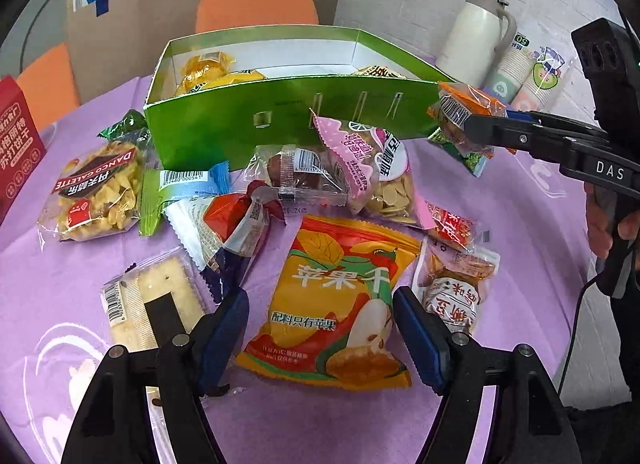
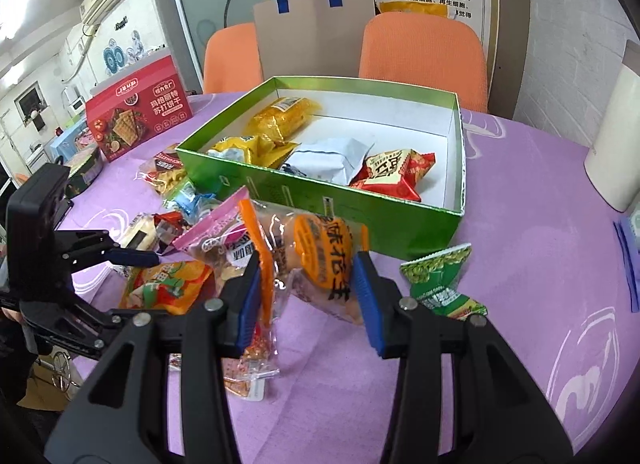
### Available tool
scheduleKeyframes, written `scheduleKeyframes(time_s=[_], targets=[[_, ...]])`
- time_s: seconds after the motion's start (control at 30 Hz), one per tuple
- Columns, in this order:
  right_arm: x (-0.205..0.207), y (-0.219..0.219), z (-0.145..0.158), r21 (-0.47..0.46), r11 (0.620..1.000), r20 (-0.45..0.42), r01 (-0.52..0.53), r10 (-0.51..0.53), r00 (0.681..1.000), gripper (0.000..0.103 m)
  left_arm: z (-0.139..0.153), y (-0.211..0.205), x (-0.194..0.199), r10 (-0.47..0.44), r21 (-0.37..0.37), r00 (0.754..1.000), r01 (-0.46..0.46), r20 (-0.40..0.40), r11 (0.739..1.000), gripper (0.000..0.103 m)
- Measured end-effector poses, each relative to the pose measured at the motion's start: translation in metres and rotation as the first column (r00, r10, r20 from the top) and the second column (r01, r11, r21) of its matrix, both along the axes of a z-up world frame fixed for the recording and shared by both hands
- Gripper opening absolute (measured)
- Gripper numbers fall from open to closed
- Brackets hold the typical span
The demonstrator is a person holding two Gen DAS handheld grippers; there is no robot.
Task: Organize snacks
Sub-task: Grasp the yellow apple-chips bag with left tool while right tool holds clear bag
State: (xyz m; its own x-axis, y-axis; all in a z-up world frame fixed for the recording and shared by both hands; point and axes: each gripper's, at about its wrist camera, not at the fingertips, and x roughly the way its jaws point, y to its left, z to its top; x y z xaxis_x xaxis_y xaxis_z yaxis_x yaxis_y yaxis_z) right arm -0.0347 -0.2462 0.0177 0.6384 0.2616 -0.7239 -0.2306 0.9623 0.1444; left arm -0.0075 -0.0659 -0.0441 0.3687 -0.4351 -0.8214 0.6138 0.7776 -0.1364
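In the right wrist view the right claw (image 2: 308, 296) fills the lower middle of the frame, its blue pads clamped on a clear packet with an orange label (image 2: 320, 260), lifted just in front of the near wall of the green box (image 2: 360, 216) at centre frame. Inside the box lie yellow packets, a white packet (image 2: 328, 158) and a red packet (image 2: 396, 174). A green packet (image 2: 444, 280) lies on the purple counter (image 2: 520, 264) at the right of the claw. In the left wrist view the left claw (image 1: 320, 328) stands apart at the bottom of the frame, its pads on either side of an orange apple-chip bag (image 1: 336, 304) that lies flat on the counter; whether they touch it I cannot tell. More snacks lie scattered between that bag and the box, a cracker packet (image 1: 152, 304) at lower left.
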Motion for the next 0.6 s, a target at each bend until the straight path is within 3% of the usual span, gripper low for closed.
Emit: scheduleKeyframes(time_s=[0.03,0.07,0.1,0.17,0.37,0.6], targets=[[0.0,0.0,-0.001,0.001,1.0,-0.003,0.002,-0.002,1.0,0.046,0.0,-0.003,-0.002,-0.002,0.012,1.0,0.002,0.007,1.0,0.075],[0.0,-0.001,-0.002,0.001,1.0,-0.006,0.004,-0.004,1.0,0.046,-0.001,-0.006,-0.004,-0.002,0.022,1.0,0.002,0.022,1.0,0.062],[0.0,-0.001,-0.003,0.002,1.0,-0.008,0.006,-0.006,1.0,0.046,0.0,-0.008,-0.007,-0.01,0.021,0.999,0.01,0.031,1.0,0.055],[0.0,-0.001,-0.003,0.006,1.0,-0.008,0.006,-0.006,1.0,0.046,0.003,-0.007,-0.007,-0.01,-0.019,1.0,0.01,-0.008,1.0,0.051],[-0.007,-0.001,0.01,0.008,1.0,0.022,-0.007,0.007,1.0,0.046,0.031,0.014,-0.009,0.043,-0.137,0.999,-0.043,-0.007,0.99,0.05],[0.009,0.0,0.042,0.026,1.0,0.108,-0.002,-0.001,0.994,0.046,0.1,0.014,0.017,0.106,-0.243,0.983,-0.069,0.146,0.968,0.05]])
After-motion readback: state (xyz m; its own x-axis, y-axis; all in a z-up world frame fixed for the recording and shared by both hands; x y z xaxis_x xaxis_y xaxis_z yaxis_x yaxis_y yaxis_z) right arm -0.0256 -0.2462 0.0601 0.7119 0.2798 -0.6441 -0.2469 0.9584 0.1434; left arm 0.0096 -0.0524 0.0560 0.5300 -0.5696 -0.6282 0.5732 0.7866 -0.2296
